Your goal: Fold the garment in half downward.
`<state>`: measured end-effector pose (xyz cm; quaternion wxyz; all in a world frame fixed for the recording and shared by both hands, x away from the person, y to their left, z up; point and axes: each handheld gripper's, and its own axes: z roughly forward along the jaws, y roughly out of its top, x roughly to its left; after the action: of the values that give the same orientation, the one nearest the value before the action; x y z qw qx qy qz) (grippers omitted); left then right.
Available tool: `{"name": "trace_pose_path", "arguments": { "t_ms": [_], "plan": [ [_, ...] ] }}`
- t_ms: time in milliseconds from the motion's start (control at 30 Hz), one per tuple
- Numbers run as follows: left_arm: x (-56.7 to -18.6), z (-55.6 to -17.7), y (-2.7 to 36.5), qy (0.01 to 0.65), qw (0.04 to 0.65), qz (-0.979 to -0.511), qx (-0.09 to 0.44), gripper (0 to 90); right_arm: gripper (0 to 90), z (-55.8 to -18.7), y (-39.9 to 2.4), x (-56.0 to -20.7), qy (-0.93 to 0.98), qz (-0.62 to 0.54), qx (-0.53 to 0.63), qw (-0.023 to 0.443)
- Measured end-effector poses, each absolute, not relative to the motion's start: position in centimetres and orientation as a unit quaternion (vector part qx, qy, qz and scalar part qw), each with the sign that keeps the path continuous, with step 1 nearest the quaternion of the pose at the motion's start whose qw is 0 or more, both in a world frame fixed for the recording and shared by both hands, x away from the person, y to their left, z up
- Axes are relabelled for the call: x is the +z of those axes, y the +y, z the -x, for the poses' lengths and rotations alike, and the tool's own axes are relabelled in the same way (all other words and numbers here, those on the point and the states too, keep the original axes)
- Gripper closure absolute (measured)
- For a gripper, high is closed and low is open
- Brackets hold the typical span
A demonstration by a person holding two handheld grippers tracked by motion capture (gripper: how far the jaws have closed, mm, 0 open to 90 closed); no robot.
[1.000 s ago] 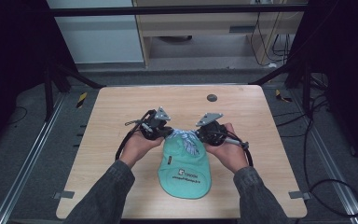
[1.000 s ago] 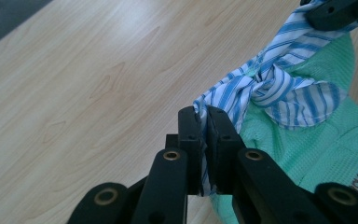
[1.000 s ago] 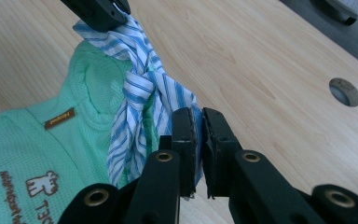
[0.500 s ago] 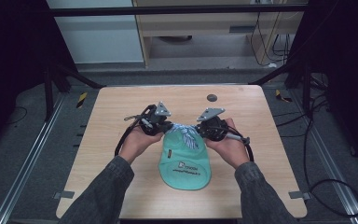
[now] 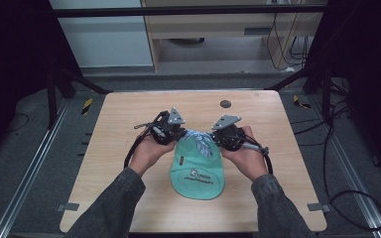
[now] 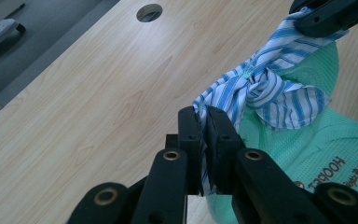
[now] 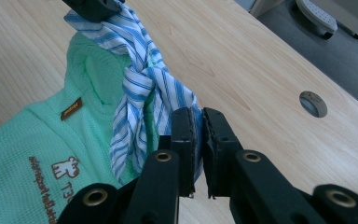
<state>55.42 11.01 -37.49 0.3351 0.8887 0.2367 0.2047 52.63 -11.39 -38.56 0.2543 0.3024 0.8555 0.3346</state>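
so the green bib (image 5: 198,171) is lying flat on the wooden table (image 5: 129,129), near the front edge between the two hands, with its printed logo facing up. at the far end of it the blue-and-white striped ties (image 6: 261,88) are already looped into a knot (image 7: 142,81) just above the neck cutout.

the left gripper (image 6: 204,140) has its jaws pressed together on one striped end, cloth pinched right between the pads. the right gripper (image 7: 195,140) is doing the same on the other end, jaws clamped with the fabric squeezed in the gap. in the high view the left gripper (image 5: 171,130) and the right gripper (image 5: 224,134) sit either side of the knot, quite close to it.

looks to me like the knot is being pulled snug. stuff that could go sideways from here:

- both grips are out near the tips of the ties, so a harder tug could slide the thin cloth out of the pads and the knot stays loose
- if one hand pulls more than the other, the whole bib probably drags across the table instead of the knot tightening, since nothing pins it down
- pulling upward rather than apart would lift the neck end and bunch it up
- the knot looks lopsided, so it might jam half-tied with one end short

the cable hole (image 5: 225,103) is well clear, no worry there.
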Motion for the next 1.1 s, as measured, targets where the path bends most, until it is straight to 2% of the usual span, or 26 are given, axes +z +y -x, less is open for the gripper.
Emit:
{"name": "trace_pose_path", "arguments": {
  "t_ms": [467,1100],
  "plan": [
    [-37.9,-55.2,11.1,0.230,0.332,-0.887,0.225,85.6,83.4,-53.8,-11.2,-39.0,0.859,-0.292,0.329,0.262],
    [-39.9,-53.4,11.4,0.215,0.332,-0.886,0.240,85.4,83.7,-51.8,-11.0,-40.8,0.864,-0.274,0.329,0.264]
  ]
}}
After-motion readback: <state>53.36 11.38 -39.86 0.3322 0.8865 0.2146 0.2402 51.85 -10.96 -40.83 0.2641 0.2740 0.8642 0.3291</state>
